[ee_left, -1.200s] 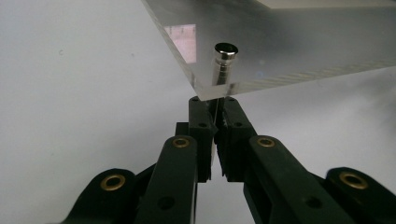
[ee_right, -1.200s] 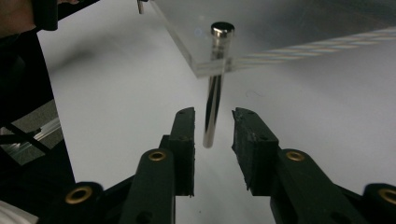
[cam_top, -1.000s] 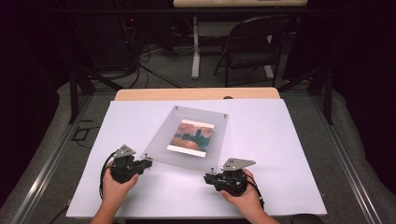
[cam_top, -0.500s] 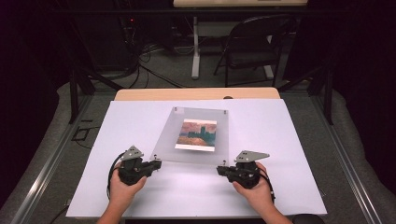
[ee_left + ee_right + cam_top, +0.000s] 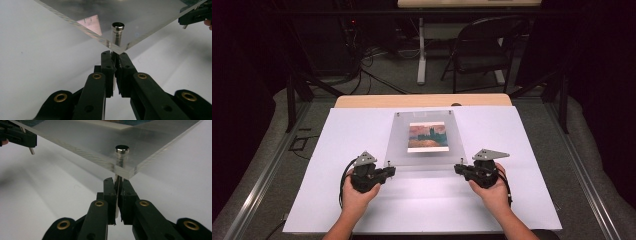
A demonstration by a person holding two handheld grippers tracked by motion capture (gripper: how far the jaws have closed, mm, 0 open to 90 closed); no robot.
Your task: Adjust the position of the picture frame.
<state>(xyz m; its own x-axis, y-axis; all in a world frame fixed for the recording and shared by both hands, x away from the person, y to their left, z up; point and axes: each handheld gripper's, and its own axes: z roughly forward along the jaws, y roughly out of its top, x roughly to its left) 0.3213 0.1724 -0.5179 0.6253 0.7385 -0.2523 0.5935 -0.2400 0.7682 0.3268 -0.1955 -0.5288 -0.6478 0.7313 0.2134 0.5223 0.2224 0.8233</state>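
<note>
Overhead, landscape print [image 5: 427, 137] under acrylic frame [image 5: 402, 150]

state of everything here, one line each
acrylic frame: flat over the white board, near corners at the tool tips, apparently raised a little
picture: sandwiched inside the frame, face up
left tool: shut, at the frame's near left corner
right tool: shut, at the near right corner
chair: upright, unoccupied
</note>
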